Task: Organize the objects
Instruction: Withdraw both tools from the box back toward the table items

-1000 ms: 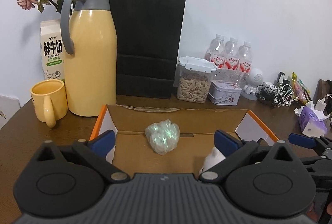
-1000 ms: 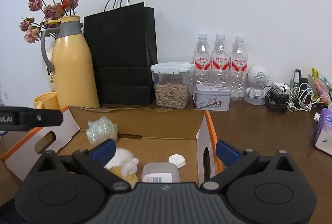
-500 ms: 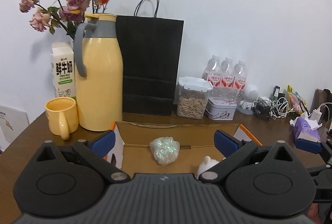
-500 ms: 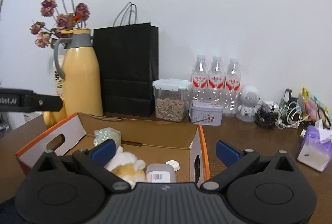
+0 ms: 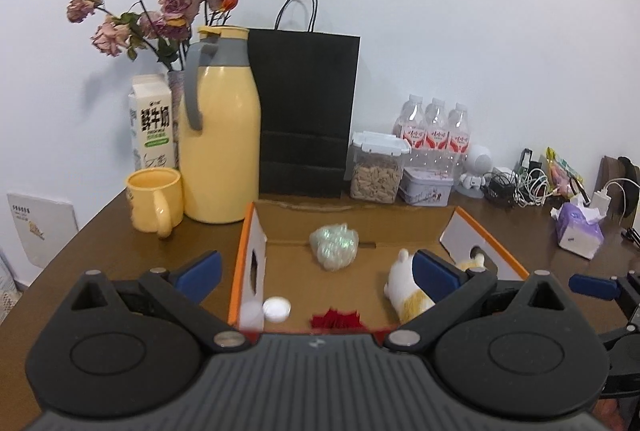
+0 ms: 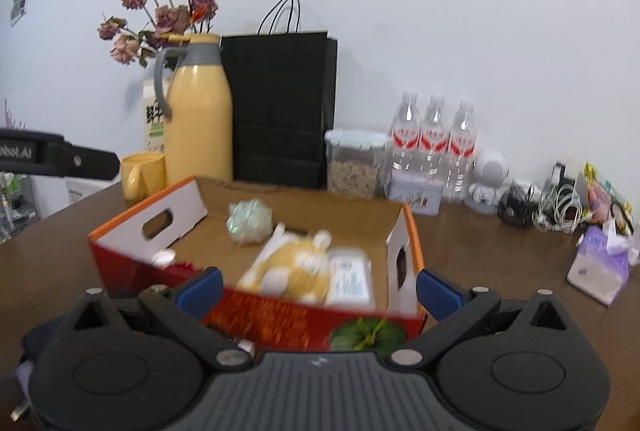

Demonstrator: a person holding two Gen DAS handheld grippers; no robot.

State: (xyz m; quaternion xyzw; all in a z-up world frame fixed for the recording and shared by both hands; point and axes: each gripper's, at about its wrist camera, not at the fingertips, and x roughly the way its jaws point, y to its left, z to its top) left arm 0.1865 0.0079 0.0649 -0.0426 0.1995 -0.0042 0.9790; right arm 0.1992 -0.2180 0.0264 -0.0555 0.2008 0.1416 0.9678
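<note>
An open cardboard box [image 5: 400, 221] [image 6: 280, 315] with orange edges and a red front sits on the brown table. Inside lie a crumpled iridescent wrap ball [image 5: 334, 245] [image 6: 249, 221], a yellow-and-white plush toy [image 5: 406, 291] [image 6: 290, 265], a white round cap [image 5: 277, 308] [image 6: 164, 257] and a clear plastic case [image 6: 348, 279]. My left gripper [image 5: 318, 271] is open and empty, raised in front of the box. My right gripper [image 6: 318, 287] is open and empty, raised before the box's front wall.
Along the wall stand a yellow thermos jug [image 5: 218, 147], yellow mug [image 5: 154, 197], milk carton [image 5: 154, 127], dried roses [image 5: 160, 3], black paper bag [image 5: 306, 115], seed jar [image 5: 376, 171], tin [image 5: 426, 185], three water bottles [image 5: 436, 129], cables [image 5: 520, 183] and a tissue pack [image 5: 578, 231].
Both grippers have risen and pulled back from the box, so more of its inside and its red front wall show. Both stay open and empty.
</note>
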